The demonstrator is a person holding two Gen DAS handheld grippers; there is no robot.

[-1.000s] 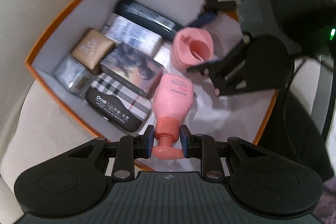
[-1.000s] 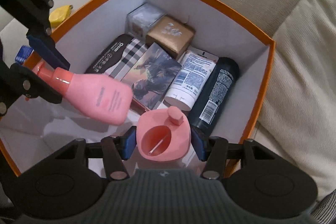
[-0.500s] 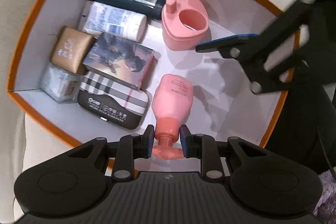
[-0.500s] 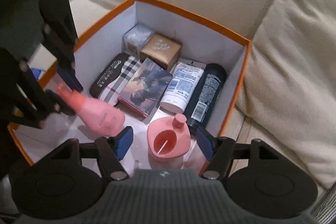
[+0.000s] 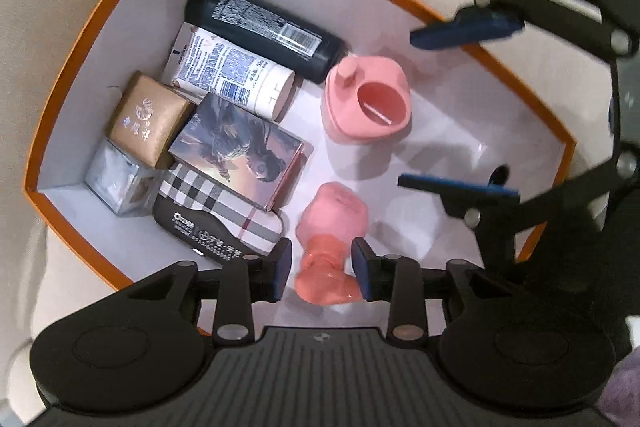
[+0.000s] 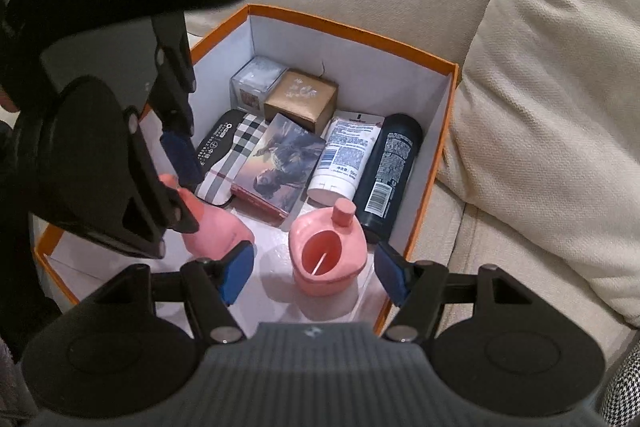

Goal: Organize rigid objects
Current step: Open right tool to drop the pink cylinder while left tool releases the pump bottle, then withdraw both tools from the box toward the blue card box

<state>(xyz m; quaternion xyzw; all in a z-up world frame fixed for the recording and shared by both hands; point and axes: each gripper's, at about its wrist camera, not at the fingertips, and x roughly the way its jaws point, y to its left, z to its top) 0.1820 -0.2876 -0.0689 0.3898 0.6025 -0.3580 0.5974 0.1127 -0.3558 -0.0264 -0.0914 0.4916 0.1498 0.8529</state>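
An orange box (image 5: 100, 7) with a white inside sits on a beige sofa and holds several items. My left gripper (image 5: 322, 273) is open around the neck of a pink bottle (image 5: 334, 223), whose image is blurred; its pads are apart from it. A pink cup-shaped container (image 5: 366, 103) stands upright on the box floor. My right gripper (image 6: 314, 277) is open and empty above that container (image 6: 328, 251). The pink bottle (image 6: 216, 223) shows beside it, partly hidden by the left gripper.
Packed along one side of the box lie a black bottle (image 5: 264, 27), a white tube (image 5: 232, 71), a picture box (image 5: 240, 151), a gold box (image 5: 148, 119), a clear cube (image 5: 116, 179) and a plaid case (image 5: 216, 223). Sofa cushions (image 6: 560, 107) surround the box.
My left gripper has opened and let go of the pink bottle, which now moves between the jaws. My right gripper has released the pink container and drawn back upward.
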